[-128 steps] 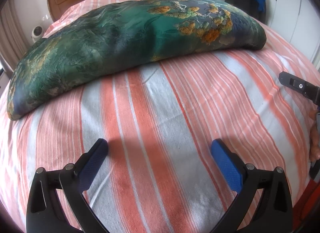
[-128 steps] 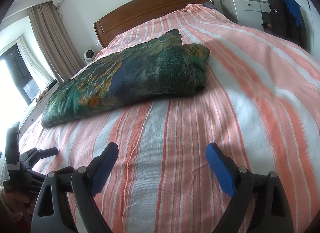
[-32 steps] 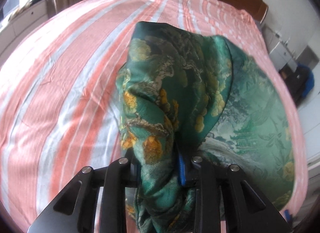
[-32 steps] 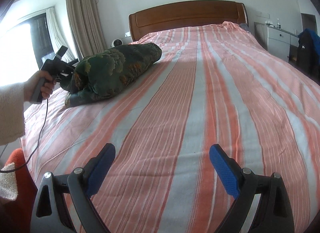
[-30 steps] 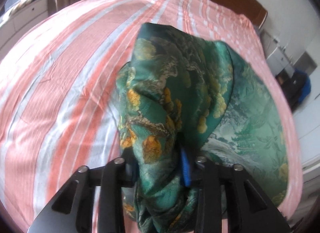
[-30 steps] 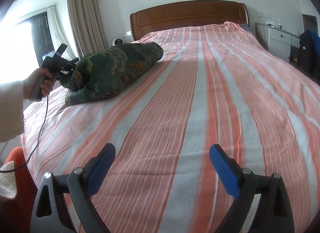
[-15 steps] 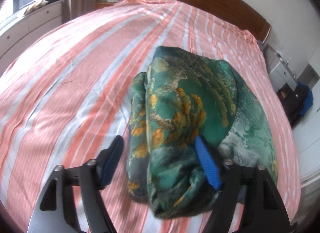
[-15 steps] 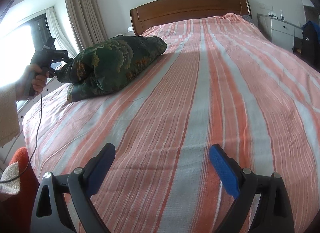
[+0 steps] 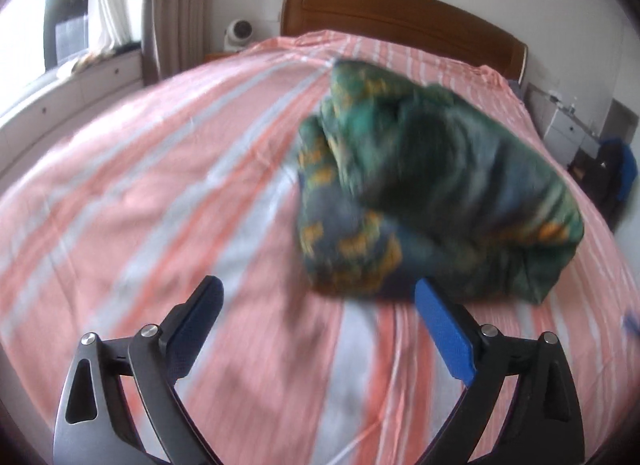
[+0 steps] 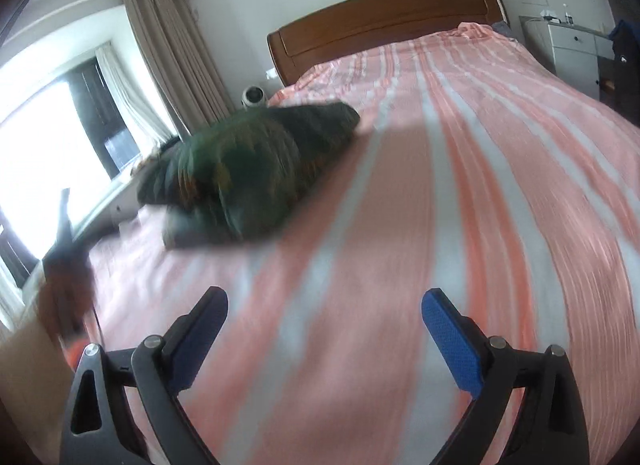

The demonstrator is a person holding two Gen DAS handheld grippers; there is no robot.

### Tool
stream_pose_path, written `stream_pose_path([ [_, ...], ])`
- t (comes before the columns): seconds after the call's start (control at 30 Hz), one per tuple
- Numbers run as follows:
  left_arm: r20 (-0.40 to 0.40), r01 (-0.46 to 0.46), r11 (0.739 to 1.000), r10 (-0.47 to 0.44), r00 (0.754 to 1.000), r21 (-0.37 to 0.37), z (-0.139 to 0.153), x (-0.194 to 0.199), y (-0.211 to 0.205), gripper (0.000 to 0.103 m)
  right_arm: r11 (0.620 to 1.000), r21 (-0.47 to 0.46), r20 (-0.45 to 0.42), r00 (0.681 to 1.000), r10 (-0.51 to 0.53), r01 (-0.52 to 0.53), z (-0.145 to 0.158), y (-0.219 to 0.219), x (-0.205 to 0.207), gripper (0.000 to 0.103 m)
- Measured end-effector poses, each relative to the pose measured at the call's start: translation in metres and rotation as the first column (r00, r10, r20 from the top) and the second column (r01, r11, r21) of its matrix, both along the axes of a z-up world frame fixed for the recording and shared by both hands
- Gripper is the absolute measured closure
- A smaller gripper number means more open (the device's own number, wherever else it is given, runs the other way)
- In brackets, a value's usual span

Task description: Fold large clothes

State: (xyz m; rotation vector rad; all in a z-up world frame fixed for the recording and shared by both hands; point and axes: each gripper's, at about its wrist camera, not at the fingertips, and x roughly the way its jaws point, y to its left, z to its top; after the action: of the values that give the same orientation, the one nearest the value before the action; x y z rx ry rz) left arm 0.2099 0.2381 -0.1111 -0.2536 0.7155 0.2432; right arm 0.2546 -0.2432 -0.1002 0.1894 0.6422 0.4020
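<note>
The green garment (image 9: 432,201) with gold and blue print lies folded in a thick bundle on the striped bed; the right wrist view shows the garment (image 10: 248,177) at the bed's left side. My left gripper (image 9: 320,301) has drawn back from the bundle, its jaws opening wide with nothing between them. The bundle's near edge lies just beyond its right fingertip (image 9: 428,297). My right gripper (image 10: 324,313) hovers open over bare sheet, well away from the garment, holding nothing. Both views are motion-blurred.
The bed (image 10: 460,185) has a pink, orange and white striped cover and a wooden headboard (image 9: 400,13). A small fan (image 10: 253,96) stands by the curtains. A white dresser (image 10: 572,45) and a dark bag (image 9: 616,169) are at the right. A blurred dark shape sits at the bed's left edge.
My left gripper let go of the garment, opened wide and pulled back from it. The bundle dropped onto the bed. My right gripper rose a little and stayed open.
</note>
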Motion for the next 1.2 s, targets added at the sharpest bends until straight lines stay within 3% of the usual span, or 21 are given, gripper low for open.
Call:
stream_pose_path([
  [0.17, 0.003, 0.036, 0.999, -0.036, 0.999, 0.019, -0.02, -0.008, -0.013, 0.006, 0.995, 0.055, 0.086, 0.993, 0.08, -0.084, 0.089, 0.071, 0.085, 0.006],
  [0.27, -0.007, 0.05, 0.998, -0.05, 0.999, 0.038, -0.03, -0.016, -0.012, 0.006, 0.993, -0.017, 0.081, 0.99, 0.117, -0.116, 0.12, 0.138, 0.156, 0.006],
  [0.43, -0.017, 0.043, 0.999, -0.043, 0.999, -0.024, -0.043, -0.026, 0.005, 0.006, 0.992, -0.115, 0.048, 0.997, 0.063, -0.058, 0.109, 0.221, 0.24, 0.006],
  [0.57, 0.012, 0.04, 0.999, -0.04, 0.999, -0.001, -0.038, -0.032, 0.012, 0.006, 0.973, -0.224, -0.047, 0.998, 0.044, -0.053, 0.052, 0.284, 0.276, 0.006],
  [0.63, 0.007, 0.042, 0.999, -0.042, 0.999, 0.006, -0.038, -0.033, 0.015, 0.006, 0.938, -0.341, -0.083, 0.996, 0.04, -0.066, 0.014, 0.312, 0.279, 0.002],
  [0.7, -0.002, 0.044, 0.999, -0.044, 0.999, -0.021, -0.041, -0.031, 0.022, 0.006, 0.863, -0.504, -0.001, 0.999, 0.043, -0.038, -0.02, 0.338, 0.265, 0.001],
  [0.8, -0.009, 0.033, 0.998, -0.034, 0.999, -0.048, -0.042, -0.027, 0.029, 0.006, 0.822, -0.569, 0.1, 0.994, 0.048, 0.018, -0.034, 0.348, 0.25, 0.001],
  [0.93, 0.011, 0.012, 0.997, -0.011, 1.0, -0.076, -0.038, -0.027, 0.04, 0.006, 0.844, -0.535, 0.04, 0.997, 0.059, -0.028, -0.025, 0.337, 0.256, 0.001],
  [1.07, 0.019, -0.018, 0.993, 0.02, 1.0, -0.118, -0.038, -0.035, 0.054, 0.006, 0.901, -0.413, -0.038, 0.991, 0.126, -0.13, 0.021, 0.311, 0.249, 0.001],
  [1.2, 0.02, -0.057, 0.985, 0.061, 0.998, -0.16, -0.04, -0.042, 0.067, 0.006, 0.907, -0.381, 0.054, 0.975, 0.214, -0.178, 0.066, 0.299, 0.203, 0.002],
])
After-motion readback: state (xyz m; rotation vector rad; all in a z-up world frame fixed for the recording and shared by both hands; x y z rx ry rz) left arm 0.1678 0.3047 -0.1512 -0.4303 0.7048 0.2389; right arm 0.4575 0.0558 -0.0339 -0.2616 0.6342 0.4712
